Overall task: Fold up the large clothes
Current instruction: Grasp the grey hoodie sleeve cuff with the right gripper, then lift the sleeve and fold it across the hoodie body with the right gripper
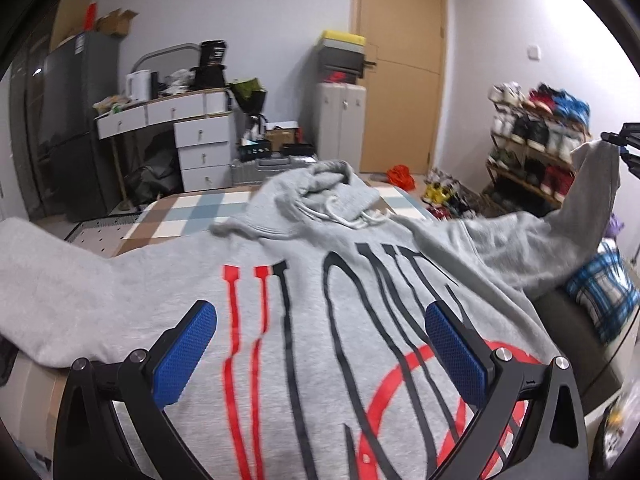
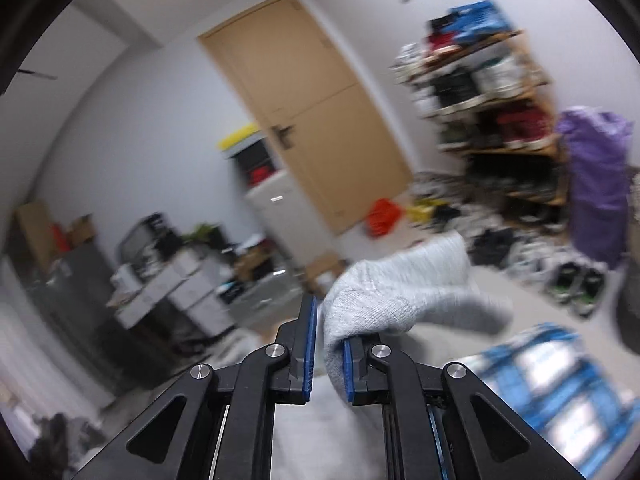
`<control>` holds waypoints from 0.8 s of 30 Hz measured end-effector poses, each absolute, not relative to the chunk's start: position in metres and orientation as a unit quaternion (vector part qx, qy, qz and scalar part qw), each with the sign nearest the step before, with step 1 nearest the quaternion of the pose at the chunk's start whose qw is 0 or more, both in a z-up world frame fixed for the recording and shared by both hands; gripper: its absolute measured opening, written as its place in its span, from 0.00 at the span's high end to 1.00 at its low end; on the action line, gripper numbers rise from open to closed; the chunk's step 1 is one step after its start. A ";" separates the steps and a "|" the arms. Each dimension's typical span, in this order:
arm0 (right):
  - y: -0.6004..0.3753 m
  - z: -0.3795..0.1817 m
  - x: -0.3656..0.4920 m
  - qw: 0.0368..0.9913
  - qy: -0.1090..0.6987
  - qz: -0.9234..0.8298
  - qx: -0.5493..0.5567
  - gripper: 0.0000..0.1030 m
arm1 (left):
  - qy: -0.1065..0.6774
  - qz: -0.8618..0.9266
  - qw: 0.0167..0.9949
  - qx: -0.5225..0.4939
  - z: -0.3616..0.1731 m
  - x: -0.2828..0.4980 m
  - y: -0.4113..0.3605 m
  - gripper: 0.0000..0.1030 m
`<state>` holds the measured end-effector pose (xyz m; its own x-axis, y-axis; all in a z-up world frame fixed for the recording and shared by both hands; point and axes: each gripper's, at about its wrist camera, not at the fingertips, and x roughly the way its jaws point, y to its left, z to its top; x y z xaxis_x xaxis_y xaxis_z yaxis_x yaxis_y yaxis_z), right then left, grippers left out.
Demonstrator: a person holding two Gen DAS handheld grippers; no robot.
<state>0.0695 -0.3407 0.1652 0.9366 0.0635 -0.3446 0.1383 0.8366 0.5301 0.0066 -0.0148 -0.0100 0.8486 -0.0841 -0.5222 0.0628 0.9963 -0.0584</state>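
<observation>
Left wrist view shows a grey hoodie [image 1: 320,320] spread face up across a bed whose checked cover [image 1: 188,216] shows at centre left of the frame, the hood bunched toward the middle and the big black and red print filling the lower half. The left tongs [image 1: 320,332] hover over the print with their blue pads [image 1: 188,348] spread wide apart and nothing between them. One sleeve lies flat out to the left edge of the frame; the other sleeve [image 1: 576,216] rises to the upper right, where the right tongs [image 1: 618,142] pinch its cuff at the frame's edge. In the right wrist view, which is blurred, the right tongs [image 2: 329,344] are clamped on that grey cuff [image 2: 400,300], the fabric squeezed between the blue pads and bulging out above them toward the centre right. Behind, a wooden door [image 1: 404,68] stands in the upper middle, a shoe rack [image 1: 532,140] to the right of it, and a white desk [image 1: 176,120] with drawers to the left, cluttered on top. A blue checked pillow [image 1: 604,300] lies at the right edge.
</observation>
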 end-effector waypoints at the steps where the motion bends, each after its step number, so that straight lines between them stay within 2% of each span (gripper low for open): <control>1: -0.324 0.166 0.080 0.942 0.185 -0.007 0.281 0.90 | 0.272 -0.035 0.961 -0.025 -0.009 0.007 -0.010 0.01; 7: -0.238 0.154 0.136 0.924 0.246 0.074 0.283 0.93 | 0.263 -0.023 0.964 -0.034 -0.007 0.000 0.008 0.01; 14: -0.117 0.145 0.175 0.908 0.318 0.154 0.226 0.94 | 0.247 -0.004 0.969 -0.033 -0.003 -0.005 0.035 0.01; 19: -0.037 0.133 0.180 0.904 0.343 0.194 0.168 0.94 | 0.240 0.013 0.968 -0.068 0.002 -0.006 0.060 0.01; 24: 0.055 0.082 0.180 0.888 0.381 0.232 0.111 0.94 | 0.232 0.033 0.967 -0.097 0.003 -0.007 0.080 0.01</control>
